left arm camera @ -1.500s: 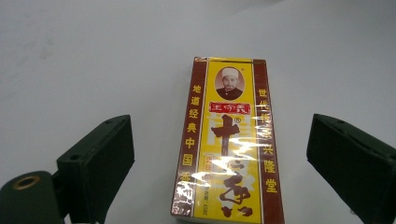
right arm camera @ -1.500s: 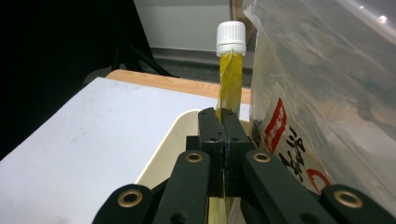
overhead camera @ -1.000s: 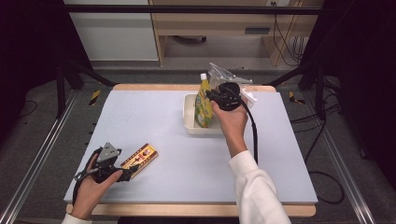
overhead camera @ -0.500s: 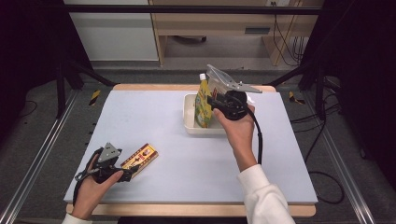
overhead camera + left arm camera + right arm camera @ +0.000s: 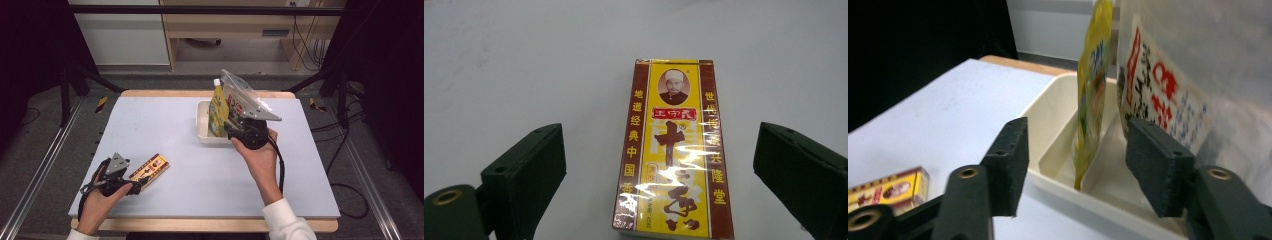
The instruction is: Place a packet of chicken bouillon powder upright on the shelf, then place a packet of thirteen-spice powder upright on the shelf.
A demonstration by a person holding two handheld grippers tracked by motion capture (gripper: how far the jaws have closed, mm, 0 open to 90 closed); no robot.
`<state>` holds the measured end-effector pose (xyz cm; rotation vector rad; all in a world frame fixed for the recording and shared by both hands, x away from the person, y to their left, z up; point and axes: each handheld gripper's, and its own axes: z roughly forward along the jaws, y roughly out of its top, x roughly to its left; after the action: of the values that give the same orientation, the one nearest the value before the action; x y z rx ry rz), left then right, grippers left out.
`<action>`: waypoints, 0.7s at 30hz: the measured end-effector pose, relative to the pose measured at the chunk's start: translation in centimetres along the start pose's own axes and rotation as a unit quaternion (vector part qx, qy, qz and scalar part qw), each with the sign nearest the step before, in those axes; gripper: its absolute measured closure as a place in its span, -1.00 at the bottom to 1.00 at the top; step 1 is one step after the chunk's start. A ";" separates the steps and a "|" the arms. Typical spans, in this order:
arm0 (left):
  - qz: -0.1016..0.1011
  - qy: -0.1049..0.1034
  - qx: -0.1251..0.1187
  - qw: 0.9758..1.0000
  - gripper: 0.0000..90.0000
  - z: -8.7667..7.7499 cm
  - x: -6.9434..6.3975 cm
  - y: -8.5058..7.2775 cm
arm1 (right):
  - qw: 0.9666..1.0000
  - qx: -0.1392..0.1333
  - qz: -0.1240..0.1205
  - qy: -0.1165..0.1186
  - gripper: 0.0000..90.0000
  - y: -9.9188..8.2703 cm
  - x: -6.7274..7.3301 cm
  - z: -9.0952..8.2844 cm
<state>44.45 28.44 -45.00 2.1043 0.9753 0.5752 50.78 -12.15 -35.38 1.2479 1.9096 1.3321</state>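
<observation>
Packing the tray point(image 5: 204, 134) far right — yellow pouch point(image 5: 218, 111) and clear bag point(image 5: 239, 102) stand inside, right gripper point(image 5: 1075, 167) just opening, empty. Box point(image 5: 672, 150) lies near left between left gripper's point(image 5: 659, 182) spread jaws — ungrasped.

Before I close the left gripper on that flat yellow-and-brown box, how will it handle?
The box looks like rigid card, so it should hold its shape. Its glossy wrap glints, so it may slip. It lies flat between the open left gripper jaws, unlikely to roll.

Probably a lab: padded table point(image 5: 165, 125) amid dark curtains, metal floor rails point(image 5: 37, 170), trailing cables point(image 5: 350, 145).
</observation>
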 end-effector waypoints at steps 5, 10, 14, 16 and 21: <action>0.005 0.003 0.009 1.000 -0.85 0.0 -0.2 0.0 | 1.000 0.017 -0.009 0.003 -0.21 -2.0 0.3 -0.1; 0.013 0.003 0.026 1.000 -0.85 0.0 -0.5 0.2 | 0.999 0.030 -0.016 0.020 -0.37 -4.8 0.8 0.0; 0.024 -0.004 0.040 0.999 -0.85 0.1 -0.9 1.1 | 0.998 0.049 -0.028 0.028 -0.50 -6.9 1.2 0.2; 0.033 -0.005 0.051 0.998 -0.85 0.2 -1.1 1.7 | 0.997 0.056 -0.029 0.038 -0.56 -7.5 1.4 0.3; 0.018 -0.029 0.102 0.994 -0.82 0.3 -0.9 3.3 | 0.995 0.065 -0.052 0.056 -0.67 -8.1 2.0 0.2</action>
<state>45.60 26.09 -42.76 2.3101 1.0001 0.4452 46.72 -11.11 -42.64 1.1376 2.1393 1.2659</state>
